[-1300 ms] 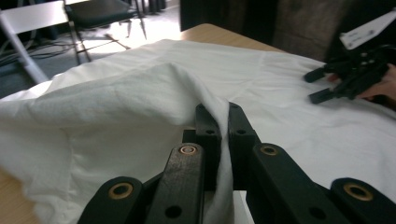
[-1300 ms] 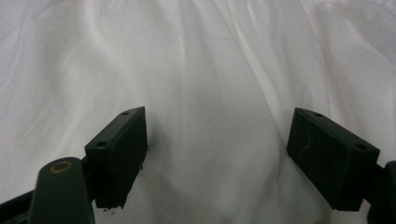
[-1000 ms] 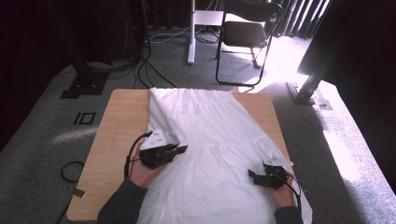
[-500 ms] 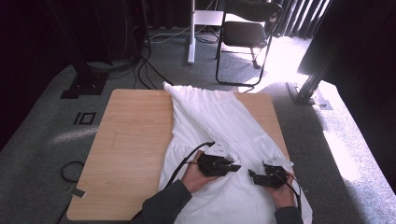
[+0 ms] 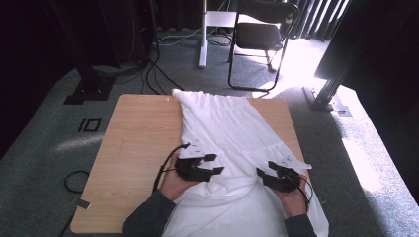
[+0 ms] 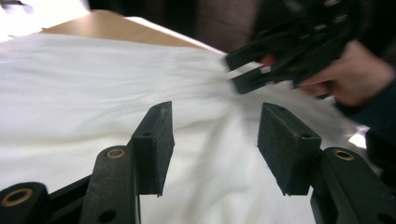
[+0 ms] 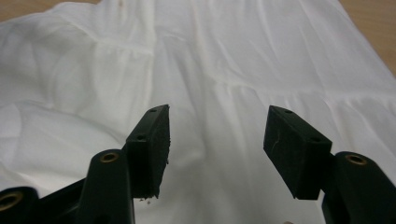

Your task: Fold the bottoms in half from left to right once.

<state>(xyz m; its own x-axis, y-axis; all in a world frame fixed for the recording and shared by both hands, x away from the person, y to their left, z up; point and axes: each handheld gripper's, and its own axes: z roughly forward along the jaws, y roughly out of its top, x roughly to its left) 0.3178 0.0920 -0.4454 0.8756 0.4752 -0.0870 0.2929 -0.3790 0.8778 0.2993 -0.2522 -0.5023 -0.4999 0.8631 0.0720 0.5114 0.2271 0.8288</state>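
Across wooden table (image 5: pixel 138 143), creased white cloth (image 5: pixel 232 133).

Cloth (image 5: pixel 232 133) lay on the table (image 5: pixel 138 148), covering its right half. Both grippers sat on it at lower centre: left (image 5: pixel 211 165), right (image 5: pixel 264 174). Chair (image 5: pixel 259 34) stood behind at the top.

Wooden table (image 5: pixel 133 143) — white dress (image 5: pixel 232 128)

Dark sleeves (image 5: pixel 148 217), black cabled grippers
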